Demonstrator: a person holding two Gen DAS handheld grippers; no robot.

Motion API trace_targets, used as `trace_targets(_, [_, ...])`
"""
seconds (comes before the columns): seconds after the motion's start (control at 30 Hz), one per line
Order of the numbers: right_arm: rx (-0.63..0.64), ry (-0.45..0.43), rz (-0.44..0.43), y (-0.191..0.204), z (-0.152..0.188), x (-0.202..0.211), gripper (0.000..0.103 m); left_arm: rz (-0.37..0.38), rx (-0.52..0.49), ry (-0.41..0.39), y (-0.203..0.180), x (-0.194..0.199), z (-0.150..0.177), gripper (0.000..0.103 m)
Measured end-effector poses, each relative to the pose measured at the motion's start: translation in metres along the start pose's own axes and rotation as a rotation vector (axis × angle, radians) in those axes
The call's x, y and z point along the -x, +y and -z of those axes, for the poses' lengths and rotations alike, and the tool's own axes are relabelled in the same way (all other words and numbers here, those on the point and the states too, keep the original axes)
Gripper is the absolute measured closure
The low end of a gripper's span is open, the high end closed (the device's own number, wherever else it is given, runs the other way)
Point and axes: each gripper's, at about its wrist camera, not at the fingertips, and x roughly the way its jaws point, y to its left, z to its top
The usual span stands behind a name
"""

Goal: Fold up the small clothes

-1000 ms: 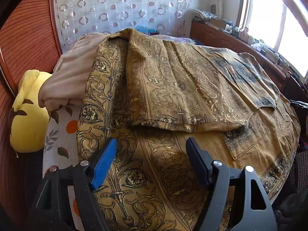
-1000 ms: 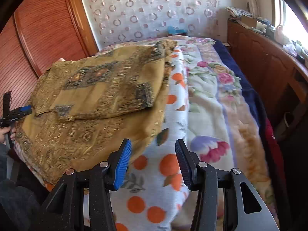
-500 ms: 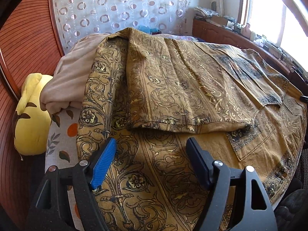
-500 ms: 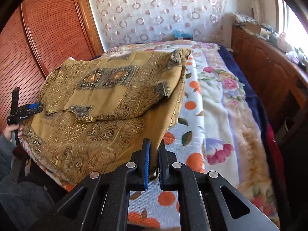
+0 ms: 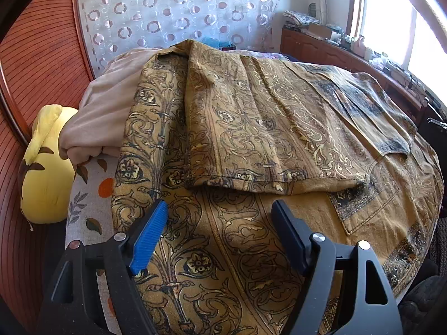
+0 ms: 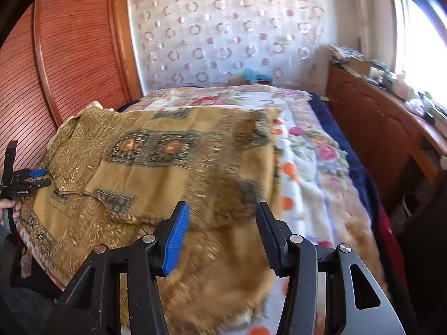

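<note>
Item: mustard paisley garment, half-folded on the bed; left gripper open above its near hem, right gripper just reopened, empty; I'd pinch both hem corners evenly.

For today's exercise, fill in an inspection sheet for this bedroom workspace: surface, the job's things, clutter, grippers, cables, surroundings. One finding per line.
Surface: bed with floral blanket, orange-spotted sheet.
Job's things: mustard patterned garment, spread flat, one part folded over itself.
Clutter: yellow plush toy and beige bedding at the garment's left in the left wrist view.
Grippers: left gripper open over the garment; right gripper jaws have just been opening, apart now, cloth below, nothing pinched.
Cables: nothing seen.
Surroundings: wooden wardrobe, ring-patterned curtain, cluttered sideboard under a bright window.
</note>
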Motion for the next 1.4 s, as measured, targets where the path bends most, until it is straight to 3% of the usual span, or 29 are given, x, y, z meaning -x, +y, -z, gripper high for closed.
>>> trace_targets(0.07, [0.012, 0.014, -0.006, 0.004, -0.003, -0.012, 0.051, 0.022, 0.013, -0.008, 0.005, 0.005, -0.004, 0.029])
trace_targets(0.17, [0.025, 0.047, 0.009, 0.003, -0.009, -0.025, 0.051, 0.056, 0.057, -0.085, 0.012, 0.028, -0.017, 0.029])
trace_targets(0.23, [0.03, 0.07, 0.045, -0.002, -0.017, -0.034, 0.051, 0.082, 0.061, -0.099, 0.013, 0.035, -0.027, 0.036])
trace_targets(0.33, [0.01, 0.09, 0.072, -0.011, -0.026, -0.04, 0.051, 0.081, 0.05, -0.103, 0.011, 0.036, -0.039, 0.039])
trace_targets(0.37, [-0.007, 0.099, 0.076, -0.016, -0.028, -0.042, 0.051, 0.088, 0.051, -0.094, 0.011, 0.033, -0.042, 0.049])
trace_targets(0.5, [-0.057, 0.143, 0.036, -0.025, -0.029, -0.058, 0.051, 0.073, 0.049, -0.039, 0.009, 0.012, -0.046, 0.053])
trace_targets(0.67, [-0.026, 0.166, 0.039, -0.022, -0.031, -0.07, 0.052, 0.056, 0.048, 0.01, 0.004, -0.009, -0.045, 0.053])
trace_targets(0.73, [-0.007, 0.176, 0.043, -0.02, -0.032, -0.073, 0.059, 0.045, 0.038, 0.033, 0.001, -0.017, -0.044, 0.053])
trace_targets(0.83, [0.01, 0.201, 0.062, -0.02, -0.031, -0.075, 0.059, -0.001, 0.016, 0.058, 0.0, -0.025, -0.041, 0.053])
trace_targets(0.97, [0.018, 0.214, 0.066, -0.02, -0.033, -0.077, 0.059, 0.002, 0.013, 0.043, 0.001, -0.025, -0.037, 0.053])
trace_targets(1.17, [0.029, 0.201, 0.075, -0.016, -0.032, -0.075, 0.059, -0.013, -0.049, 0.034, -0.009, -0.028, -0.035, 0.039])
trace_targets(1.4, [0.048, 0.191, 0.076, -0.017, -0.03, -0.074, 0.063, 0.013, 0.013, 0.042, 0.0, -0.023, -0.041, 0.039])
